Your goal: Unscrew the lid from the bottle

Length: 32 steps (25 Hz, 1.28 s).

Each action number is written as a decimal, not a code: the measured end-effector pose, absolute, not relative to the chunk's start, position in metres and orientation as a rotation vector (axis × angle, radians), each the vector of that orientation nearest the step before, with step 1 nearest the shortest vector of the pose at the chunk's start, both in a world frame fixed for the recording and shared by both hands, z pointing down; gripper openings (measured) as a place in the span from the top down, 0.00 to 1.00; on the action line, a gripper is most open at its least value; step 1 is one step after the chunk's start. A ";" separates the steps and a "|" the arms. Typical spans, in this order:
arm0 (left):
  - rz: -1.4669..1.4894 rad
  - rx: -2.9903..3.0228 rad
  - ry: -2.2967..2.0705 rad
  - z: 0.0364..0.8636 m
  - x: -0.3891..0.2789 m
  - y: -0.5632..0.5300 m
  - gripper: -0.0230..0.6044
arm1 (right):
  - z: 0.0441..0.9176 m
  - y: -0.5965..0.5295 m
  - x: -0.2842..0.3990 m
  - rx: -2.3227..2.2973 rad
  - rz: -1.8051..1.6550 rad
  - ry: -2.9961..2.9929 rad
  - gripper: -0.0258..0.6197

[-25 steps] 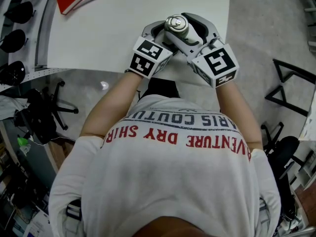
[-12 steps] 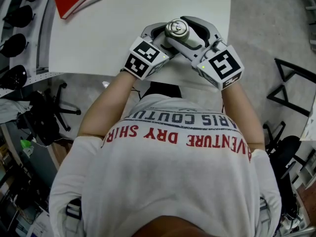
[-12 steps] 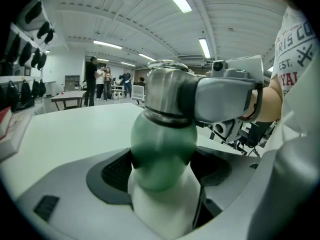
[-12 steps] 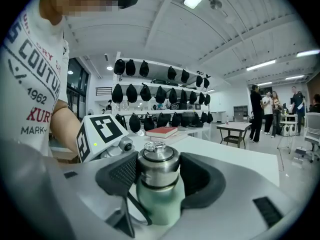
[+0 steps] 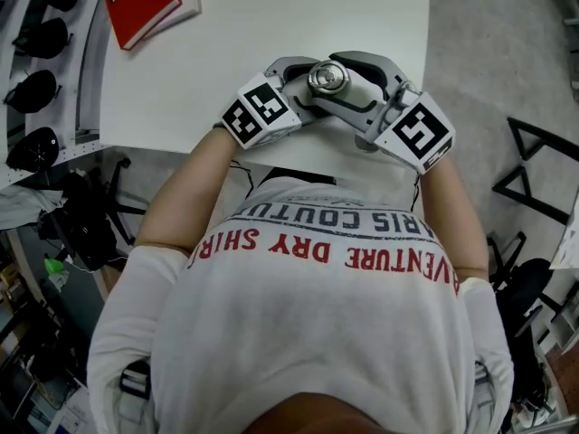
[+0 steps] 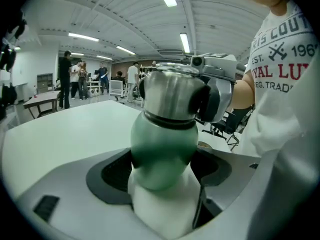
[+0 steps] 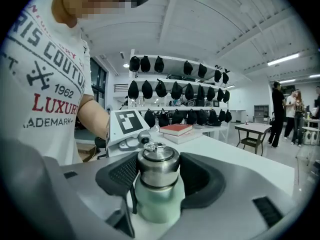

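A bottle with a pale green and white body (image 6: 162,149) and a silver lid (image 5: 327,78) is held upright above the near edge of the white table (image 5: 226,52). My left gripper (image 6: 162,194) is shut on the bottle's body, one pad pressing each side. My right gripper (image 7: 156,176) is shut on the silver lid (image 7: 158,165), which carries a small ring on top. In the head view the left gripper (image 5: 306,87) comes in from the left and the right gripper (image 5: 348,84) from the right. The bottle's base is hidden.
A red book (image 5: 143,5) lies at the table's far left corner, also visible as the red book (image 7: 175,129). Black caps hang on a rack (image 7: 175,89) behind it. An office chair (image 5: 86,211) stands at the left. People stand far off (image 6: 70,79).
Both marker cubes have swung outward and toward the person's body, the right one more than the left. The bottle stays gripped by both grippers and sits slightly closer to the table's edge.
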<state>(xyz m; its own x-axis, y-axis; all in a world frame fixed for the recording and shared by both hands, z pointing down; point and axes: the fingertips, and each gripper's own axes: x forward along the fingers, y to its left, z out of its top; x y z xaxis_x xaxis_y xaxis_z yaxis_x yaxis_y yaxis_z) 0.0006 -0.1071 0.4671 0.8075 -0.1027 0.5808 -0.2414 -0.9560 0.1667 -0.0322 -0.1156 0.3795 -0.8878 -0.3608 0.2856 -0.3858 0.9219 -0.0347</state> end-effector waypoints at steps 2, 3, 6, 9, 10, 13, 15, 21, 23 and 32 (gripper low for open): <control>0.893 2.775 -0.197 0.468 0.000 -0.106 0.37 | 0.379 -0.115 -0.034 0.513 0.126 -2.818 0.56; 0.912 2.780 -0.161 0.468 -0.001 -0.106 0.37 | 0.378 -0.114 -0.035 0.490 0.125 -2.822 0.56; 0.961 2.792 -0.061 0.468 -0.002 -0.104 0.37 | 0.379 -0.113 -0.036 0.425 0.110 -2.814 0.56; 0.988 2.801 0.019 0.468 -0.003 -0.104 0.37 | 0.381 -0.113 -0.036 0.359 0.066 -2.785 0.56; 0.995 2.804 0.041 0.468 -0.004 -0.105 0.37 | 0.382 -0.113 -0.036 0.343 0.055 -2.778 0.56; 1.004 2.812 0.081 0.468 -0.004 -0.105 0.37 | 0.380 -0.113 -0.038 0.330 0.055 -2.784 0.56; 0.998 2.816 0.085 0.468 -0.004 -0.105 0.37 | 0.380 -0.114 -0.038 0.336 0.072 -2.788 0.56; 0.953 2.827 0.065 0.467 -0.005 -0.106 0.37 | 0.379 -0.115 -0.038 0.359 0.077 -2.805 0.56; 0.932 2.827 0.042 0.464 -0.004 -0.106 0.37 | 0.377 -0.115 -0.036 0.370 0.070 -2.815 0.56; 0.786 2.828 -0.158 0.434 -0.020 -0.105 0.37 | 0.342 -0.114 -0.026 0.519 0.154 -2.899 0.56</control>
<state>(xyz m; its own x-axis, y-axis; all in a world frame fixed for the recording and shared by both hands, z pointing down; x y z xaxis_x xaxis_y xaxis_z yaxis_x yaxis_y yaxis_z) -0.0200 -0.1046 0.4344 0.8528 -0.0487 0.5200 -0.1558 -0.9740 0.1644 -0.0260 -0.1144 0.3420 -0.9203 -0.3326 0.2059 -0.3526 0.9333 -0.0682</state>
